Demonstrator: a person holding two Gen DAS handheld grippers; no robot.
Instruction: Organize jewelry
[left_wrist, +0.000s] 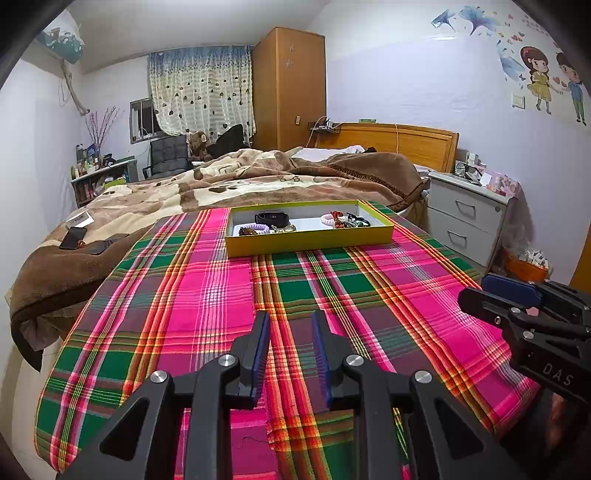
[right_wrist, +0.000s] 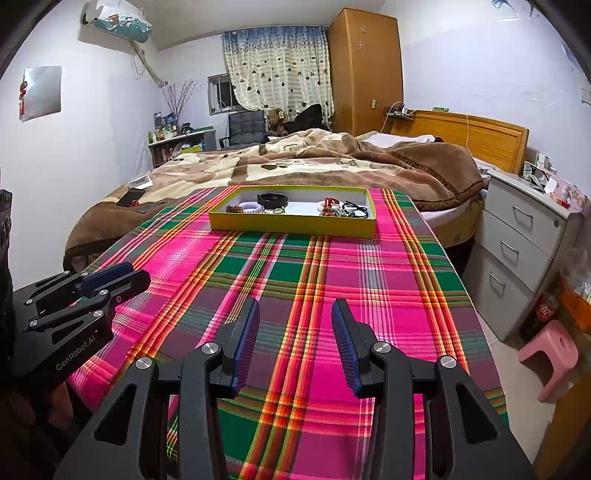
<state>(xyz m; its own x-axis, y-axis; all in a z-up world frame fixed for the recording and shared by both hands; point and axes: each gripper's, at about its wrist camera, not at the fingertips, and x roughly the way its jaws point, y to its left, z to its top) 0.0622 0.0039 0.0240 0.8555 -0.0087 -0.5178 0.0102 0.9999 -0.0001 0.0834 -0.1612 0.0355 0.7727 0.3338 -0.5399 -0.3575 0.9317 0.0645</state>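
Nearest: left gripper (left_wrist: 290, 319) w/ jaws apart, a narrow gap, nothing between the blue ribbed pads, just plaid cloth (left_wrist: 207, 295) under it. Right gripper (right_wrist: 294, 308) beside it on the right, jaws spread wider, also empty. Both hover over the near end of the table, well apart from the jewelry. The cloth is woven plaid in pink, green & orange, flat, covering the whole top; wide bare stretch btwn grippers & tray, nothing in the way. Table's right edge drops off toward a grey drawer unit (right_wrist: 524, 236) & pink stool (right_wrist: 550, 354); left edge meets a brown fleece blanket (left_wrist: 55, 273). Far end of the cloth: shallow rectangular yellow tray (left_wrist: 308, 242), white inside, sitting roughly centre, a bit right in the left wrist view. In it, left group: black band (left_wrist: 271, 218), pale coiled hair tie (right_wrist: 251, 206), dark beaded piece (left_wrist: 246, 231), small gold rings (left_wrist: 283, 228). Right group: red-&-white beaded bits (right_wrist: 328, 206), black elastic loops (right_wrist: 356, 211). Beyond: rumpled bed, wooden headboard (left_wrist: 399, 142), wardrobe, curtain.
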